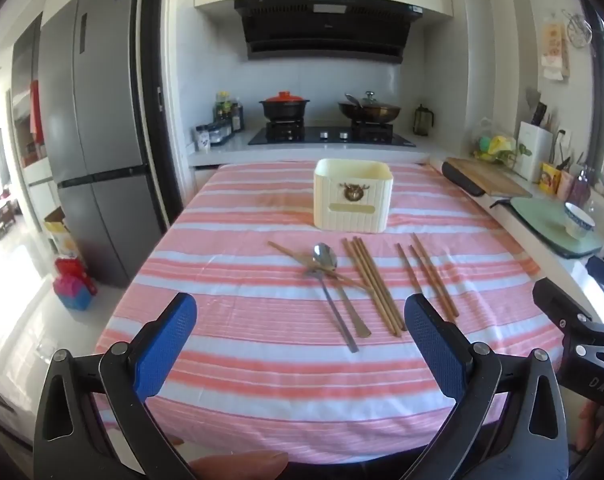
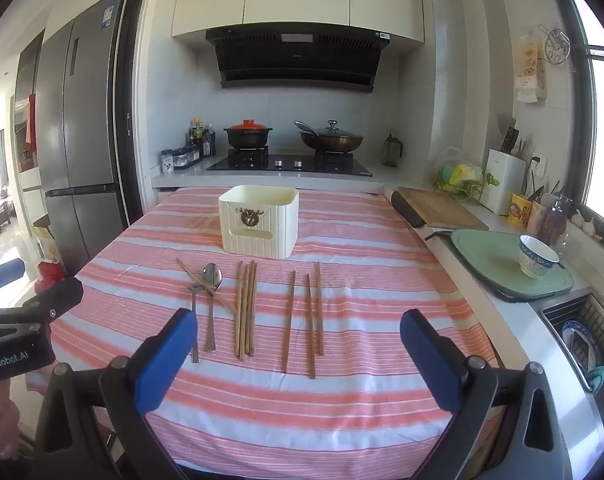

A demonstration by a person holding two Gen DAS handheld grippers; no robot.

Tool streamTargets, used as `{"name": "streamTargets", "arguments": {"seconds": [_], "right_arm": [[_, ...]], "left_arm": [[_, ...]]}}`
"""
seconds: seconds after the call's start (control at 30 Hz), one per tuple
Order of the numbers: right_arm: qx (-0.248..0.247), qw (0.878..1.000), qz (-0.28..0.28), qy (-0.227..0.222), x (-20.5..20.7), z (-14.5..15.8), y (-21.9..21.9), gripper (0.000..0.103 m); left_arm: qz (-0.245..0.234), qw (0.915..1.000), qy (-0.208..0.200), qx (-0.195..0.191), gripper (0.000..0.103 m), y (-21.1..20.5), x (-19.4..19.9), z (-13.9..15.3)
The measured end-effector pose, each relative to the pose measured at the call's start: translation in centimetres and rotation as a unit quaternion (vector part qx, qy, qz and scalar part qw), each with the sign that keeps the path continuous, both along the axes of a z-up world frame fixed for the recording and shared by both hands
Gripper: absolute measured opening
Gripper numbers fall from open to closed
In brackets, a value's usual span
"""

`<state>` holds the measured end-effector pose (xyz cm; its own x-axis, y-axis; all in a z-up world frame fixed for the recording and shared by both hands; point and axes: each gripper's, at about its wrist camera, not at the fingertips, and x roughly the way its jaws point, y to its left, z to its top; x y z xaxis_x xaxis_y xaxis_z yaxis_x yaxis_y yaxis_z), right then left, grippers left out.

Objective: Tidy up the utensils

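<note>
Home kitchen indicated: gas hob (image 2: pixel 289 164) with pots, range hood (image 2: pixel 297 56), fridge (image 2: pixel 77 132), cutting board (image 2: pixel 440 208), sink (image 2: pixel 586 332) seen.

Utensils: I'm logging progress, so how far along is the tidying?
Nothing looks done: the cream holder stands apart at the back, with no utensil showing above its rim. In hand: nothing; the left gripper and right gripper are both open above the cloth. Left: the spoon, the bundle of chopsticks and the loose chopsticks.
</note>
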<state>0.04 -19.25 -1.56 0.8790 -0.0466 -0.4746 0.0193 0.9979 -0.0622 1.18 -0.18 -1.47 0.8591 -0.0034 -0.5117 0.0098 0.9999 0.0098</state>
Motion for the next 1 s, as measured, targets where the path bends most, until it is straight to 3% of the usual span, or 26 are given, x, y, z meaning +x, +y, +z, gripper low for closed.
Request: {"name": "streamTargets", "arguments": {"seconds": [1.0], "right_arm": [[0.003,1.0,0.002,0.007,0.6,-0.7,0.3,0.103]], "left_arm": [[0.002,0.9999,0.016,0.002,0.103,0.0,0.5,-1.0]]}}
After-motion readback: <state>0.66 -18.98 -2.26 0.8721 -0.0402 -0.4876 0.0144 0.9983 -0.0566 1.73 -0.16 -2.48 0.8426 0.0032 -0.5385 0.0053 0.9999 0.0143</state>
